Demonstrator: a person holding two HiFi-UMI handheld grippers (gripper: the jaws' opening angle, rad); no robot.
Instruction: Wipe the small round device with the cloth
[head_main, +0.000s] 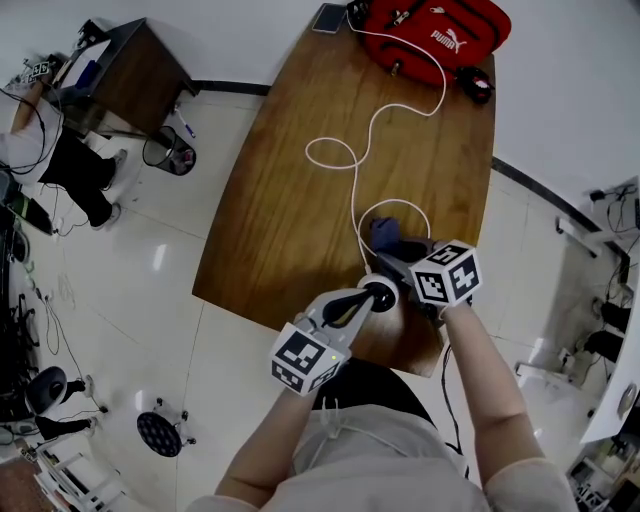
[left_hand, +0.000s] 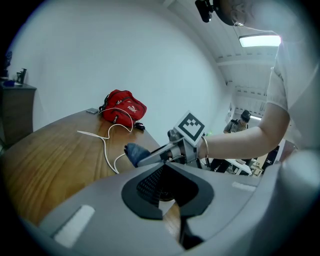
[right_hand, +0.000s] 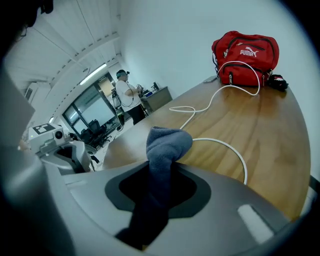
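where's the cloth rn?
The cloth is pinched in the right gripper, right of centre in the head view, over the wooden table near end, beside the white cable loop.

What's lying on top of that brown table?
A red bag, a white cable and a small black item beside the bag. The left gripper and right gripper hide the near edge.

Light: pouring bright and even from a ceiling light (left_hand: 260, 41) | Glare: bouncing in patches off the pale floor (head_main: 160, 258) | Shadows: falling soft and dark across the near end of the table (head_main: 290, 200) | Distortion: bending strongly toward every edge, darkening the corners | Focus: blurring the closest grey surfaces, rendering distant parts sharp
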